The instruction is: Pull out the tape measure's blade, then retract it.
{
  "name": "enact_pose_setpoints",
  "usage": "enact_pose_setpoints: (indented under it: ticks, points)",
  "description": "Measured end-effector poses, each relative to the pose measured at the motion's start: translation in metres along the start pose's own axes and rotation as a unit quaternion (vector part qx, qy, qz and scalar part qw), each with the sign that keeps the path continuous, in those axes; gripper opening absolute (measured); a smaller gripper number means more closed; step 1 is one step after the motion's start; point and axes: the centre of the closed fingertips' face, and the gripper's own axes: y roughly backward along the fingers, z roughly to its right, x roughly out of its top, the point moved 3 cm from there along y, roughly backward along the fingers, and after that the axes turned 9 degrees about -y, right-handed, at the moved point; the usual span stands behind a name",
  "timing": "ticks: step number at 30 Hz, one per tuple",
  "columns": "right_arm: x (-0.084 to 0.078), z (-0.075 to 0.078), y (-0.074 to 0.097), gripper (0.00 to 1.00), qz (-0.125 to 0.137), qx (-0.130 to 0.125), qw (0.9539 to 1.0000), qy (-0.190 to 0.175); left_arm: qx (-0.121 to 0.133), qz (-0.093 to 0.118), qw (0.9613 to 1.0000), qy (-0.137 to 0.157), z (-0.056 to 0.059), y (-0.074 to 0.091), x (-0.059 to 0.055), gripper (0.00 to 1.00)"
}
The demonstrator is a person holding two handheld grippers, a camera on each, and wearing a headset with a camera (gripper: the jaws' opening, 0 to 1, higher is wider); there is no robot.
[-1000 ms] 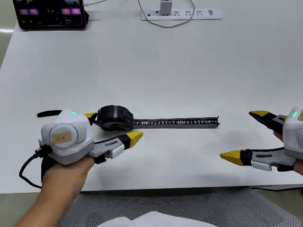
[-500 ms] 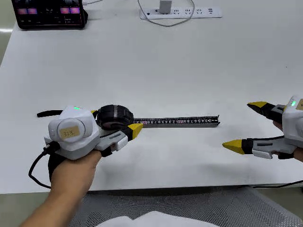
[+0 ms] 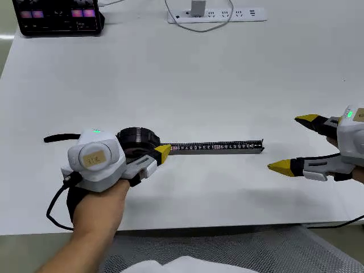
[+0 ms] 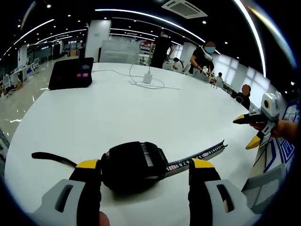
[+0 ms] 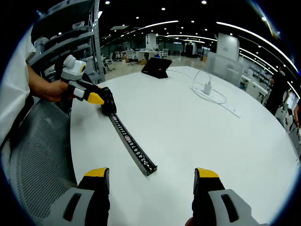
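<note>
A black tape measure case (image 3: 135, 138) lies on the white table (image 3: 187, 85), and its blade (image 3: 216, 147) is drawn out to the right, flat on the surface. My left gripper (image 3: 138, 145) is open with one jaw on each side of the case. In the left gripper view the case (image 4: 134, 162) sits between the jaws, close to the left one and with a gap to the right one (image 4: 146, 165). My right gripper (image 3: 293, 142) hangs open a little beyond the blade's end. In the right gripper view the blade (image 5: 129, 141) ends just ahead of that open gripper (image 5: 151, 173).
The case's black strap (image 3: 60, 137) trails to the left. A white power strip (image 3: 227, 15) with a plugged charger and cable lies at the back, and a dark screen device (image 3: 60, 17) at the back left. The table's front edge runs just below both hands.
My left gripper has moved forward and to the right, so its jaws now stand around the case. The right gripper has drifted slightly away from me. The blade's length is unchanged.
</note>
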Motion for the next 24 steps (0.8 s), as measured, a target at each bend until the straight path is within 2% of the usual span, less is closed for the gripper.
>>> enact_pose_setpoints:
  ticks: [11, 24]
  points:
    - [0.003, 0.007, -0.006, 0.64, -0.014, 0.017, 0.9996, 0.019, 0.014, -0.007, 0.9999, 0.006, 0.0, -0.005, -0.003, 0.71]
    - [0.002, 0.011, -0.02, 0.56, -0.053, 0.044, 0.9955, 0.065, 0.03, -0.022, 0.999, 0.027, -0.006, -0.011, -0.007, 0.66]
